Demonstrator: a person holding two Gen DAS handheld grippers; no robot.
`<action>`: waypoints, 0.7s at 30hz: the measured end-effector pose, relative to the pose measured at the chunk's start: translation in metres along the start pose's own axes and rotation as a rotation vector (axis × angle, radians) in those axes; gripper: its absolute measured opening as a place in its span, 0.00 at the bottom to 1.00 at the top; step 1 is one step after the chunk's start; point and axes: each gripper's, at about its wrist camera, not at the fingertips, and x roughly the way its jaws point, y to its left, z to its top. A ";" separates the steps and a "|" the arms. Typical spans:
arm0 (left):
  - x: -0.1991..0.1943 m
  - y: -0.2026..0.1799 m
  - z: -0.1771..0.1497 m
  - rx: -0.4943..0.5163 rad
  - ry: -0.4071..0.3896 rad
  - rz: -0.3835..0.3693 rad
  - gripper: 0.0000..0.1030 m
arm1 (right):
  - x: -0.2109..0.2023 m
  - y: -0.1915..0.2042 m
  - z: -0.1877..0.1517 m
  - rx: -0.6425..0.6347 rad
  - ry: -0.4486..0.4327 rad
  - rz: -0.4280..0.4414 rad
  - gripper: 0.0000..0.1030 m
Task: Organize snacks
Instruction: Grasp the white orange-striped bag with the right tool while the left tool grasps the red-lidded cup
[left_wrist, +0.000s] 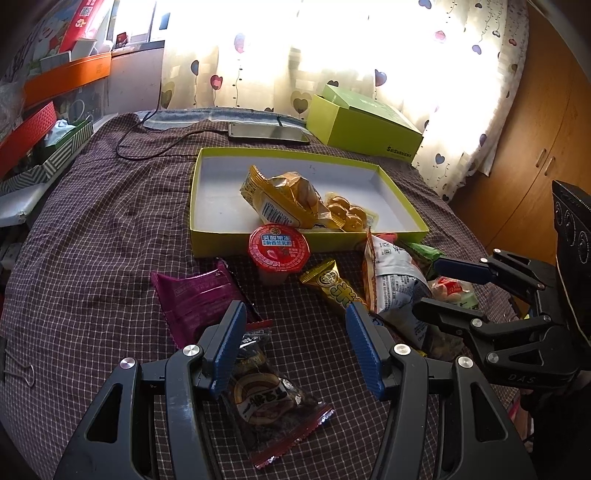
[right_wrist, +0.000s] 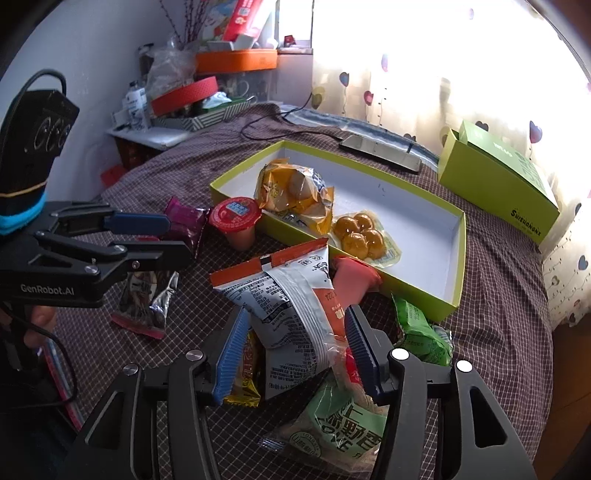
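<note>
A yellow-green box lid (left_wrist: 207, 192) (right_wrist: 458, 258) lies on the checked cloth and holds a yellow bread packet (left_wrist: 284, 195) (right_wrist: 295, 192) and a pack of round yellow balls (left_wrist: 347, 216) (right_wrist: 360, 234). Loose snacks lie in front: a red-lidded jelly cup (left_wrist: 279, 249) (right_wrist: 234, 216), a magenta packet (left_wrist: 195, 299), a gold bar (left_wrist: 338, 290), a white-and-orange bag (left_wrist: 391, 280) (right_wrist: 291, 295), green packets (right_wrist: 417, 332). My left gripper (left_wrist: 295, 347) is open above a dark clear-wrapped snack (left_wrist: 269, 402). My right gripper (right_wrist: 293, 350) is open around the white-and-orange bag.
A closed yellow-green box (left_wrist: 365, 122) (right_wrist: 498, 184) and a phone (left_wrist: 267, 133) lie behind the lid, with a black cable (left_wrist: 147, 144). Orange, red and striped boxes (left_wrist: 48, 110) crowd the left side. A wooden cabinet (left_wrist: 535, 129) stands at right.
</note>
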 end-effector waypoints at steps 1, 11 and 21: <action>0.000 0.001 0.001 0.000 0.000 -0.001 0.55 | 0.003 0.002 0.001 -0.024 0.009 -0.001 0.54; 0.006 0.006 0.011 0.003 -0.004 -0.009 0.55 | 0.035 0.008 0.009 -0.135 0.103 -0.002 0.57; 0.018 0.008 0.026 0.033 -0.015 -0.007 0.55 | 0.024 0.002 0.007 -0.040 0.049 0.033 0.36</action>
